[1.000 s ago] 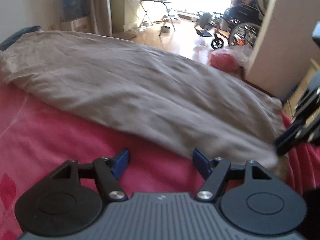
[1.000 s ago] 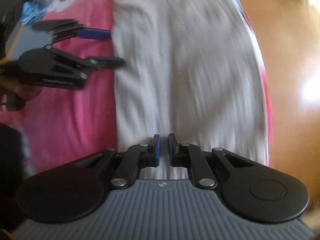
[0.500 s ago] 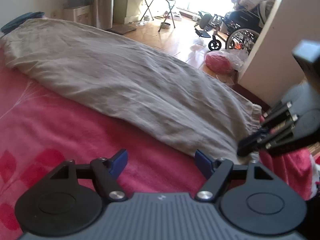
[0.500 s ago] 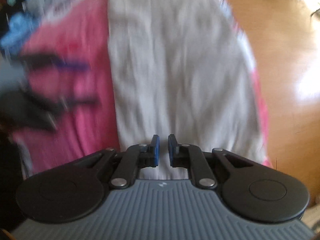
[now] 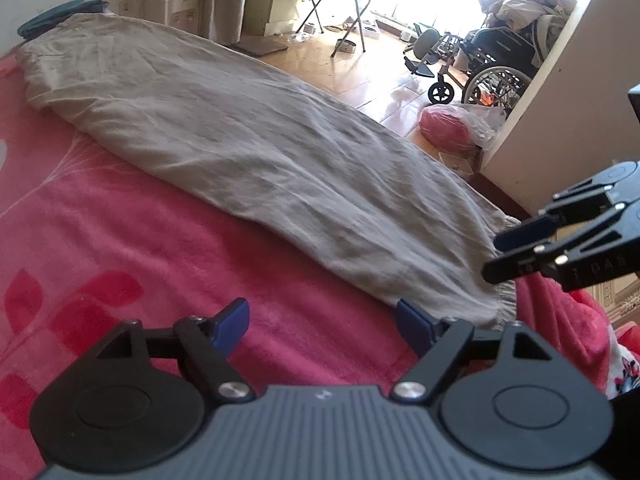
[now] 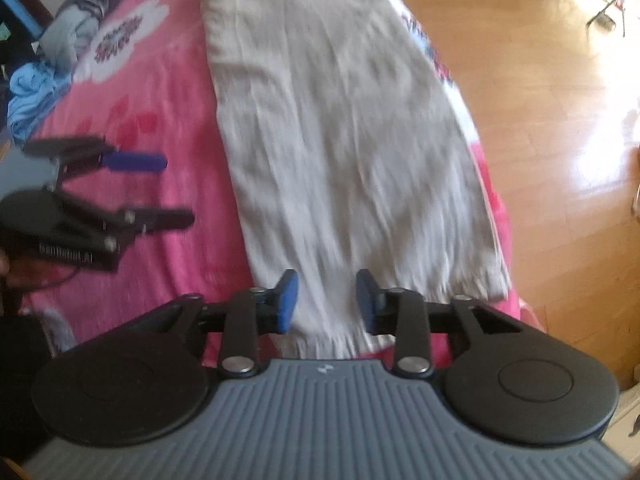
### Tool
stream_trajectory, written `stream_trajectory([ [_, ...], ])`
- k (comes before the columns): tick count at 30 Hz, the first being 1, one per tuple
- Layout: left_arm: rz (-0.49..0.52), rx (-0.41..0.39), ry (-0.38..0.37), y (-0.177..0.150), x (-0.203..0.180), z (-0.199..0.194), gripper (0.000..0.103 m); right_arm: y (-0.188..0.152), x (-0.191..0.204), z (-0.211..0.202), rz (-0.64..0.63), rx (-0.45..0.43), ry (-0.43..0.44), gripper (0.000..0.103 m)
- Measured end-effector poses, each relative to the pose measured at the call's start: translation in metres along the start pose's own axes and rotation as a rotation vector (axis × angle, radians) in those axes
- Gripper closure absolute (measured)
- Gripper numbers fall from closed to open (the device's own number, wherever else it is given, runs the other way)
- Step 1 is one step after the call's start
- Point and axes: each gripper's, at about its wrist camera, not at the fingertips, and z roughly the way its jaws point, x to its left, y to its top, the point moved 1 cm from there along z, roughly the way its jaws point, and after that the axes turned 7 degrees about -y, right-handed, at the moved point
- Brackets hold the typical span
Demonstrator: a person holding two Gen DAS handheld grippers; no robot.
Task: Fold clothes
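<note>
Beside the beige garment [image 5: 256,152] on pink blanket [image 5: 120,240], both tools opening, empty.

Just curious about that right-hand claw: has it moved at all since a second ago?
Yes. The right claw has lifted up off the beige cloth's near hem, and it is opening with nothing pinched between its pads.

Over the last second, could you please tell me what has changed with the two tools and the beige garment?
The right tool, shut a second ago, is opening and has lifted off the beige garment, gripping nothing. The left tool is opening a little wider over the pink blanket, empty. The garment still lies flat along the bed edge.
</note>
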Motion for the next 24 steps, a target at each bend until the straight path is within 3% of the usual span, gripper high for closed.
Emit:
stream_trajectory([
  [2,-0.017,-0.001,0.001,0.0,0.0,-0.003,0.021,0.007,0.002,0.0,0.011,-0.03,-0.009,0.056],
  [6,-0.053,-0.001,0.005,0.0,0.003,-0.005,0.016,0.016,0.005,0.003,0.051,-0.074,-0.014,0.05],
  [14,-0.111,-0.032,0.038,0.012,0.015,-0.014,0.012,0.022,0.007,0.002,0.065,-0.126,-0.076,0.029],
  [24,-0.2,-0.049,0.072,0.02,0.031,-0.022,0.007,0.028,0.004,-0.006,0.059,-0.185,-0.117,0.02],
])
